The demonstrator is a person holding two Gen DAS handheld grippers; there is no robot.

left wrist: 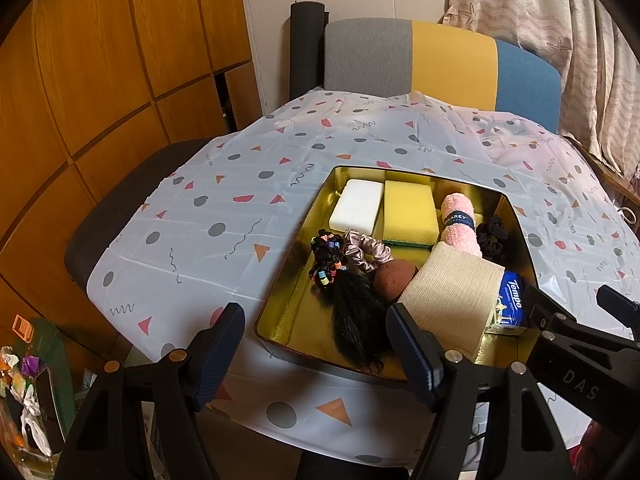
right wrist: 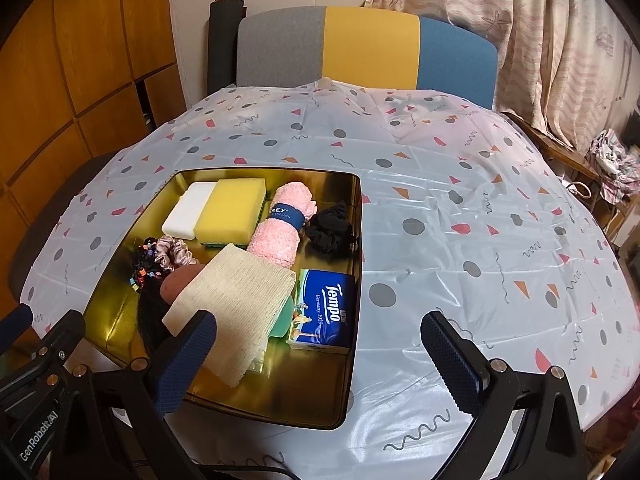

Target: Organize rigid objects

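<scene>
Both the left gripper [left wrist: 316, 354] and right gripper [right wrist: 320, 354] are hanging empty, fingers spread, near the gold tin [right wrist: 224, 404]. A beige cloth [right wrist: 240, 312] is lying over the brown ball [right wrist: 176, 282], beside the tissue pack [right wrist: 326, 308].

Your two wrist cameras look steeply down from close by, side by side, sharing the gold tin [left wrist: 280, 322] [right wrist: 352, 220], apparently fully.

The blue tissue pack [right wrist: 326, 308] at the tin's five o'clock corner is showing "Tempo" and, beneath it, "Germany 1929". The dark band [right wrist: 289, 213] around the pink towel roll [right wrist: 280, 232] is showing "...REY", cut off. One gripper body [right wrist: 36, 440] at seven o'clock is reading "GenRobot.AI"; the other [left wrist: 580, 384] is showing "DAS".
</scene>
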